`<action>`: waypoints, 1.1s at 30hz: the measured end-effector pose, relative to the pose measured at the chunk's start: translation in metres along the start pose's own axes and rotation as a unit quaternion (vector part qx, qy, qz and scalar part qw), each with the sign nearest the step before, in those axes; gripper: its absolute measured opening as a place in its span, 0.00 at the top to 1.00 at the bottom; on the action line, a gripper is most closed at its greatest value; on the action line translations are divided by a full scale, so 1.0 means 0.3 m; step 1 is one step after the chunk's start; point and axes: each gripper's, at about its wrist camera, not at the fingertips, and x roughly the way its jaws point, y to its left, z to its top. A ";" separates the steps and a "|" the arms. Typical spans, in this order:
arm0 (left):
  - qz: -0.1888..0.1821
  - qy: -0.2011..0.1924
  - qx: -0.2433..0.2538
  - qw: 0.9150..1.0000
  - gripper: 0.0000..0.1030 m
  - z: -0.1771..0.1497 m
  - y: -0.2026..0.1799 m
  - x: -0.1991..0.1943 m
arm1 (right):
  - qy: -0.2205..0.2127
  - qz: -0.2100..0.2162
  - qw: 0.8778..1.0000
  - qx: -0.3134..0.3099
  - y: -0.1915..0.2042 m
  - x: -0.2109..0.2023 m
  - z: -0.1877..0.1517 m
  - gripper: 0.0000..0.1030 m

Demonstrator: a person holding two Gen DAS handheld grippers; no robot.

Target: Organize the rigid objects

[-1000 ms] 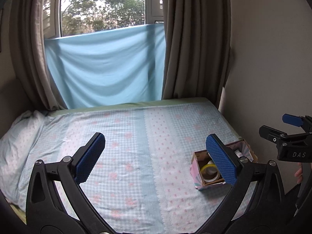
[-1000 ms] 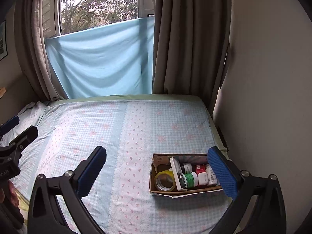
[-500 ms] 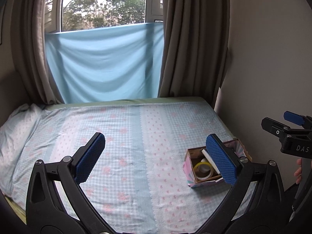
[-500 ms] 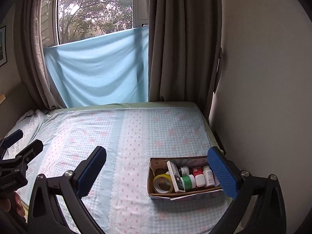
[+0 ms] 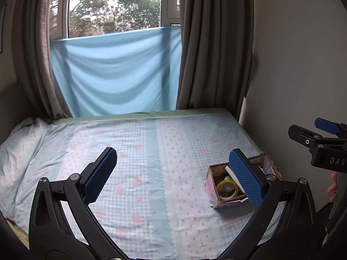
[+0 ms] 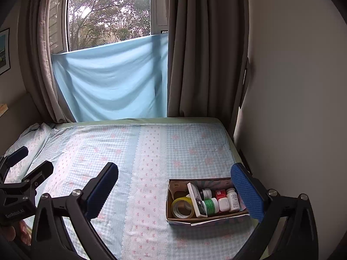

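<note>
**Box Packed, Both Grippers Empty Above the Bed**

A cardboard box (image 6: 207, 199) sat on the checked bedsheet (image 6: 141, 162), near the bed's right edge by the wall. Inside it, from the box's left end to its right, lay a roll of yellow tape (image 6: 181, 207), a white flat device (image 6: 196, 199) leaning on edge, a green-labelled bottle (image 6: 210, 204), a dark-capped jar (image 6: 206, 193), a small red box (image 6: 220, 194), a white case (image 6: 223, 204) and a white pill bottle (image 6: 232, 199). Nothing loose showed on the sheet around the box.

The left gripper (image 5: 173, 173) hung with its jaws wide apart, holding nothing, left of the box. The right gripper (image 6: 175, 186) was likewise spread and empty, the box lying just inside its right finger.

Judging by this, either the gathering was finished or unpacking had not begun.
</note>
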 end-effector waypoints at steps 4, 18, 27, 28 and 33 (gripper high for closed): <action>-0.001 -0.001 -0.003 1.000 0.00 0.000 0.003 -0.002 | 0.000 0.000 1.000 0.000 0.000 -0.001 0.001 0.00; 0.007 -0.013 -0.008 1.000 0.00 0.004 0.012 -0.013 | -0.003 -0.001 1.000 -0.001 0.012 -0.006 0.013 0.00; 0.005 -0.014 -0.015 1.000 0.00 0.010 0.026 -0.014 | -0.005 -0.003 1.000 -0.003 0.018 -0.007 0.023 0.00; 0.004 -0.017 -0.016 1.000 0.00 0.010 0.029 -0.017 | -0.006 -0.004 1.000 -0.004 0.018 -0.004 0.020 0.00; 0.016 -0.026 -0.020 0.999 0.00 0.019 0.042 -0.026 | -0.008 -0.003 1.000 -0.007 0.023 -0.008 0.024 0.00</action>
